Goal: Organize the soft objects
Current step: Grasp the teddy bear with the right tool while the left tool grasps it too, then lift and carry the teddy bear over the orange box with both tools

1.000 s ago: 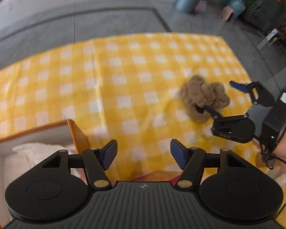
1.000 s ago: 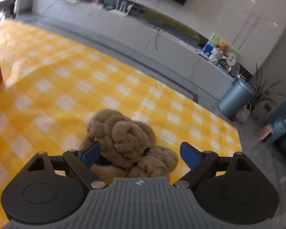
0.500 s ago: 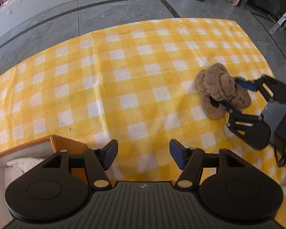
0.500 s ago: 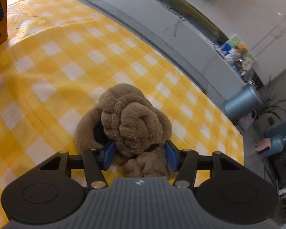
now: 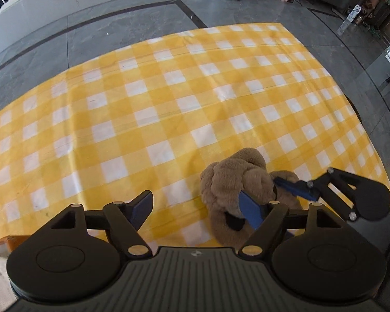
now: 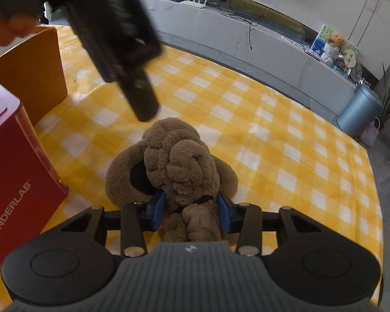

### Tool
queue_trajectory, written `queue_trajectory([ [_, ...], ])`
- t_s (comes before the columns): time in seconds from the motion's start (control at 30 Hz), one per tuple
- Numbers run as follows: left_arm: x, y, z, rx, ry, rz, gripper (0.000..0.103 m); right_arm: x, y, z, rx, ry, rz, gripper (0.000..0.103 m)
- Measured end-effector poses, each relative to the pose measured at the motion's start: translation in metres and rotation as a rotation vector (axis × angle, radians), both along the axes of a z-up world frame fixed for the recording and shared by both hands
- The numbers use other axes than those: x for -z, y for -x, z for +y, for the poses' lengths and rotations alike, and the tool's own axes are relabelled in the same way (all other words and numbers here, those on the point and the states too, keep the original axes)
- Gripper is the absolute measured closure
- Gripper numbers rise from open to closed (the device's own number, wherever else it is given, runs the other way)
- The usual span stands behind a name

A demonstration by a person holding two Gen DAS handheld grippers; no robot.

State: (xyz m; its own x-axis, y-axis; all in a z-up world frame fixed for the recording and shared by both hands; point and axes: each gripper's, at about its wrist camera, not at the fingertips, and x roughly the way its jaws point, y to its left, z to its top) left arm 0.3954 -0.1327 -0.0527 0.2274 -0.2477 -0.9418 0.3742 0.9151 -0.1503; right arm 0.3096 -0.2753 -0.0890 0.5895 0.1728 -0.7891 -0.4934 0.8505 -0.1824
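Clamping its blue pads on the brown plush toy (image 6: 178, 166), the right gripper (image 6: 191, 212) has the toy pinched at a narrow waist between head and lower body, likely because the bulky head would squash and slip. The toy's far end looks to rest on the yellow checked cloth (image 6: 286, 135); whether any of it is lifted I cannot tell. It sits near the cloth's near edge, towards the right corner as the left wrist camera sees it.

The left gripper (image 5: 197, 208) hangs just beside the toy (image 5: 234, 182), fingers apart and holding nothing, perhaps ready to steady it.

Further out, a red box (image 6: 15, 182) marked WONDERLAB and an orange bin (image 6: 31, 72) stand at the cloth's left side; the bin seems the likely home for soft things.
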Motion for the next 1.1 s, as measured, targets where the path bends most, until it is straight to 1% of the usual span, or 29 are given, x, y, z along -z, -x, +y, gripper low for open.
queue_trajectory([
  [0.07, 0.013, -0.01, -0.006, -0.014, -0.019, 0.04, 0.014, -0.001, 0.0, -0.001, 0.012, -0.014, 0.007, 0.061],
  [0.13, 0.022, -0.019, -0.007, -0.047, -0.005, 0.067, 0.014, -0.001, 0.0, -0.002, 0.021, -0.028, 0.012, 0.061],
  [0.2, 0.027, -0.025, -0.008, -0.065, 0.048, 0.097, 0.014, -0.001, 0.0, -0.004, 0.015, -0.032, 0.006, 0.061],
  [0.27, 0.03, -0.028, -0.01, -0.086, 0.064, 0.117, 0.016, -0.001, -0.001, -0.006, 0.019, -0.04, 0.003, 0.061],
  [0.3, 0.032, -0.03, -0.01, -0.086, 0.072, 0.124, 0.018, -0.001, -0.001, -0.008, 0.022, -0.05, 0.002, 0.061],
  [0.37, 0.037, -0.035, -0.009, -0.088, 0.099, 0.143, 0.019, 0.0, -0.001, -0.011, 0.025, -0.066, -0.001, 0.061],
  [0.4, 0.04, -0.038, -0.007, -0.108, 0.117, 0.162, 0.019, 0.0, -0.001, -0.013, 0.028, -0.074, 0.001, 0.061],
  [0.5, 0.048, -0.045, 0.003, -0.183, 0.208, 0.22, 0.019, 0.0, 0.0, -0.014, 0.028, -0.075, 0.004, 0.063],
  [0.53, 0.05, -0.046, 0.006, -0.202, 0.245, 0.224, 0.018, 0.0, 0.0, -0.015, 0.026, -0.078, 0.005, 0.063],
  [0.6, 0.05, -0.043, 0.011, -0.254, 0.303, 0.192, 0.014, 0.0, -0.001, -0.017, 0.027, -0.091, 0.009, 0.062],
  [0.63, 0.05, -0.04, 0.009, -0.245, 0.325, 0.178, 0.013, 0.0, -0.001, -0.018, 0.028, -0.093, 0.012, 0.062],
  [0.67, 0.05, -0.037, 0.003, -0.204, 0.333, 0.175, 0.013, 0.0, -0.002, -0.018, 0.029, -0.095, 0.012, 0.062],
  [0.7, 0.052, -0.035, -0.004, -0.152, 0.324, 0.181, 0.013, 0.0, -0.003, -0.018, 0.03, -0.094, 0.013, 0.062],
  [0.73, 0.053, -0.032, -0.013, -0.114, 0.296, 0.182, 0.013, 0.001, -0.003, -0.018, 0.034, -0.096, 0.013, 0.062],
  [0.77, 0.053, -0.031, -0.02, -0.092, 0.259, 0.173, 0.017, 0.001, -0.004, -0.017, 0.038, -0.097, 0.014, 0.062],
  [0.8, 0.053, -0.03, -0.024, -0.083, 0.244, 0.167, 0.021, 0.001, -0.004, -0.017, 0.039, -0.098, 0.013, 0.062],
  [0.83, 0.053, -0.03, -0.027, -0.086, 0.242, 0.173, 0.023, 0.001, -0.004, -0.018, 0.038, -0.098, 0.012, 0.062],
  [0.9, 0.054, -0.029, -0.028, -0.103, 0.243, 0.176, 0.037, 0.002, -0.004, -0.019, 0.037, -0.102, 0.01, 0.062],
  [1.0, 0.049, -0.025, -0.028, -0.103, 0.237, 0.147, 0.044, 0.003, -0.005, -0.022, 0.032, -0.112, 0.008, 0.063],
  [1.1, 0.037, -0.016, -0.027, -0.101, 0.242, 0.108, 0.046, -0.001, -0.003, -0.024, 0.036, -0.114, 0.006, 0.065],
])
